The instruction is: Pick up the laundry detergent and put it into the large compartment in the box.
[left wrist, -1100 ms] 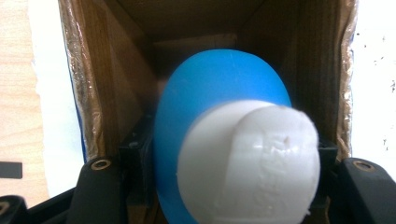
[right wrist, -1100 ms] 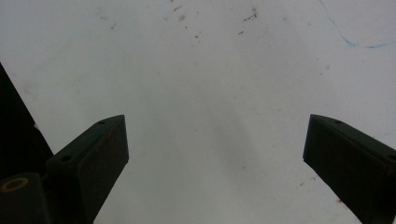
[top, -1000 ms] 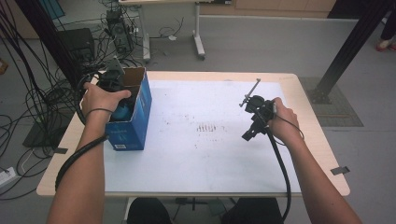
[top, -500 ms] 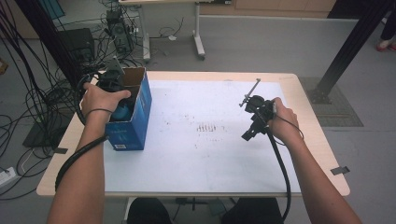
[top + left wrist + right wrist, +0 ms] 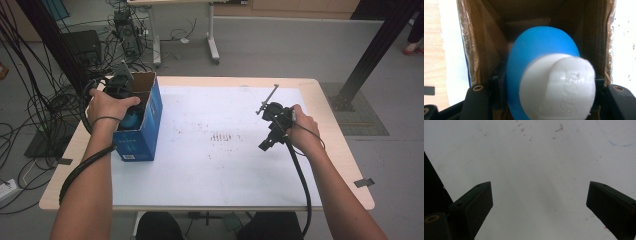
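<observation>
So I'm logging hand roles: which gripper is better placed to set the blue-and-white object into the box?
Left: left gripper already grips the blue-and-white object over the box; right gripper hangs open.

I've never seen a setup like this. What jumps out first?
At the table's left edge stands an open blue cardboard box, and the left gripper holds a rounded blue-and-white plastic object in its mouth. The right gripper hovers open over the white paper sheet covering the wooden table.
</observation>
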### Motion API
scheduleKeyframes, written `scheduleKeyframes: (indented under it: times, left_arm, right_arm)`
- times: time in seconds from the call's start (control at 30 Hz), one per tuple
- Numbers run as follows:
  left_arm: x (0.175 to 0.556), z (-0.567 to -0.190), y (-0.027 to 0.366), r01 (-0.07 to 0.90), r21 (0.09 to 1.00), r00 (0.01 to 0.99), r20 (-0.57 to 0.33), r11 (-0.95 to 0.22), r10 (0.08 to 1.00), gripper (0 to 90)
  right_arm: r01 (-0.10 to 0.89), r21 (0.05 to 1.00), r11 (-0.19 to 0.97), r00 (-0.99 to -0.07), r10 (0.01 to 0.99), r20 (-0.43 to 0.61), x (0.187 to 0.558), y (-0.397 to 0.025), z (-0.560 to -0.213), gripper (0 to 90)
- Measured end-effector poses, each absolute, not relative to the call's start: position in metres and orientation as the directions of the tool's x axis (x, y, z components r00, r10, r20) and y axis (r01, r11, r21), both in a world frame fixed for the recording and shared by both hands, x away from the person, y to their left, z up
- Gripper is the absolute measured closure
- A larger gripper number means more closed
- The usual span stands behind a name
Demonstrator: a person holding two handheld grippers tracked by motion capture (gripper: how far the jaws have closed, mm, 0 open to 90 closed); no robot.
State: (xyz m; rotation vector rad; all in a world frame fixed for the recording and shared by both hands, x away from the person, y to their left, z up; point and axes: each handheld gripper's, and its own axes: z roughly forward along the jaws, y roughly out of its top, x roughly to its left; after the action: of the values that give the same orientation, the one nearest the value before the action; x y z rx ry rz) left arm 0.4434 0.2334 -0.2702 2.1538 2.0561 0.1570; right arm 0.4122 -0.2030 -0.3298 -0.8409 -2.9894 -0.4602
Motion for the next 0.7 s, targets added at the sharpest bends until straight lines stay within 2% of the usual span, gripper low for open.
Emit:
scheduleKeyframes:
  times: [0.43,0.7]
  left_arm:
    - [0.4430,-0.2708,0.2356,0.979,0.198,0.049,-0.045,-0.039,0.998,37.1]
    - [0.4419,-0.2624,0.2338,0.977,0.207,0.059,-0.030,-0.052,0.998,32.2]
  right_arm:
    - [0.511,0.281,0.812,-0.857,0.507,0.091,0.4129,-0.2030,-0.3314,6.6]
    - [0.510,0.276,0.815,-0.858,0.507,0.088,0.4134,-0.2022,-0.3321,6.6]
